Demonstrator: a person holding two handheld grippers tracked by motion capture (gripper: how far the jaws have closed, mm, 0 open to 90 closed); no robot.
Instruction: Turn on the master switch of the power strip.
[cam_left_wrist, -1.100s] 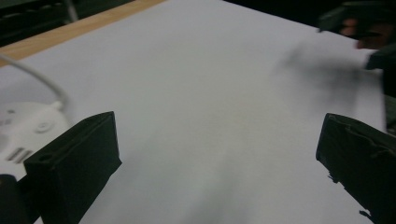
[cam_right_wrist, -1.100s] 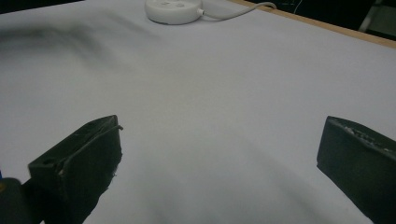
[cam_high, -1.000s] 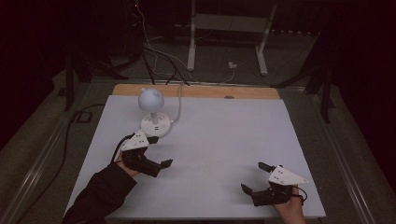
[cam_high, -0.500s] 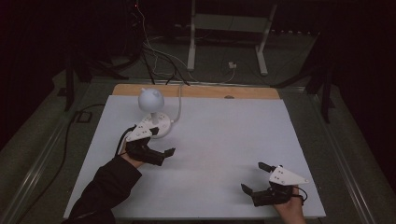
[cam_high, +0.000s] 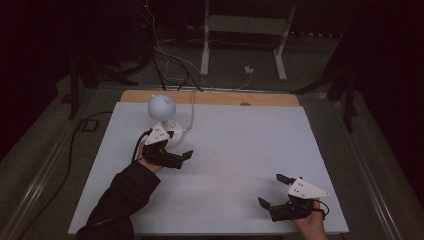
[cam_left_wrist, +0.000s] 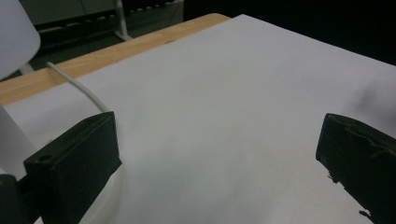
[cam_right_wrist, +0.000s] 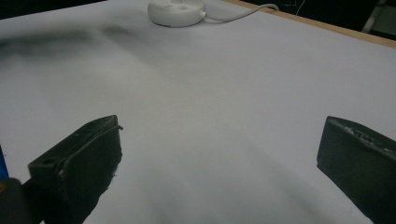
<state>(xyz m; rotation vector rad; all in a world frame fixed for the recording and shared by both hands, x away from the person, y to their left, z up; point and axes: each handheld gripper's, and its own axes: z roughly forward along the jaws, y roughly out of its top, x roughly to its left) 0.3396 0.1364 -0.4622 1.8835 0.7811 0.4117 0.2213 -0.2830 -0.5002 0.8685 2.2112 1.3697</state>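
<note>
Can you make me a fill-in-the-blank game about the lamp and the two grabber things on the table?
1. The round white lamp stands closest to the ____ gripper.
2. The right gripper has its jaws ____.
3. The lamp's cord is coloured ____.
4. The white sheet lies on a ____ table.

Missing words: left; open; white; wooden

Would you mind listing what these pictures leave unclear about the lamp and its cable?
- Lamp base: high view, partly covered by the left claw.
- Lamp shade: left gripper view, cut off by the frame edge.
- Cable: high view, lost in the dark past the table's far edge.
</note>
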